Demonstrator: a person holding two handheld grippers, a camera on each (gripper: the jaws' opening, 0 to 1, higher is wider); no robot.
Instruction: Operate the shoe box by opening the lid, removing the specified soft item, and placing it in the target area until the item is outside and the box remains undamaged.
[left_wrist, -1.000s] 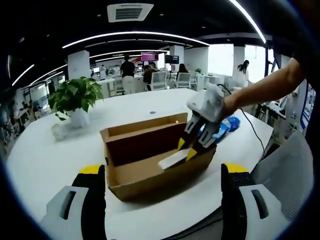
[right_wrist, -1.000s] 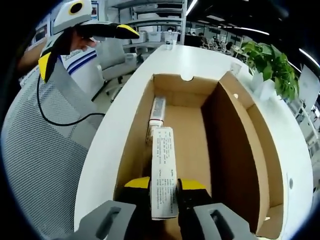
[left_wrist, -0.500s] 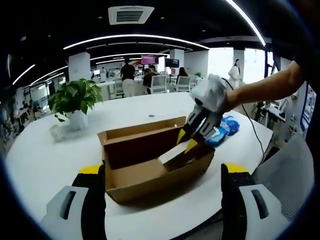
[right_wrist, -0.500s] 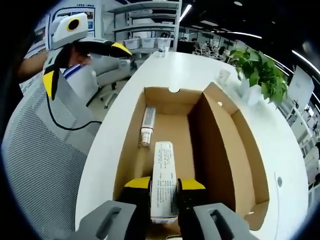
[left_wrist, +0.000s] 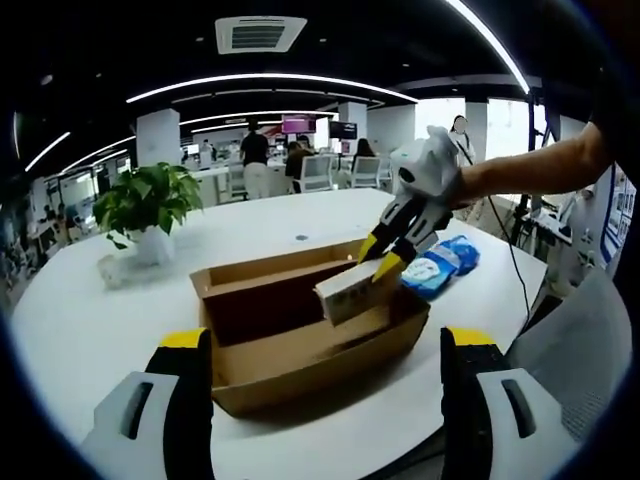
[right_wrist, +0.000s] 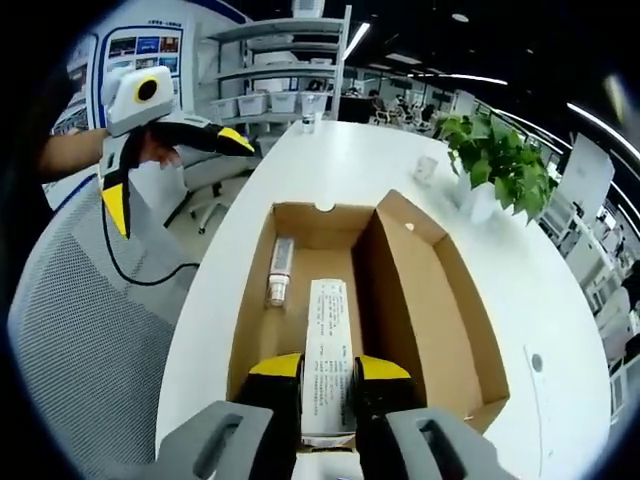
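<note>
The right gripper (right_wrist: 328, 378) clamps a white printed carton (right_wrist: 327, 350) and holds it above the open cardboard shoe box (right_wrist: 245, 310) on the white table (right_wrist: 560, 330). 1 small bottle (right_wrist: 280, 271) lies inside the box. The left gripper (left_wrist: 325, 350) hangs wide apart, holding nothing, near the box's front wall.

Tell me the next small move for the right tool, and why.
Probably carry on outward, toward bare white table: the right tool is shut on the long white printed pack, lifted above the open brown cardboard shoe box, where a small tube lies.
</note>
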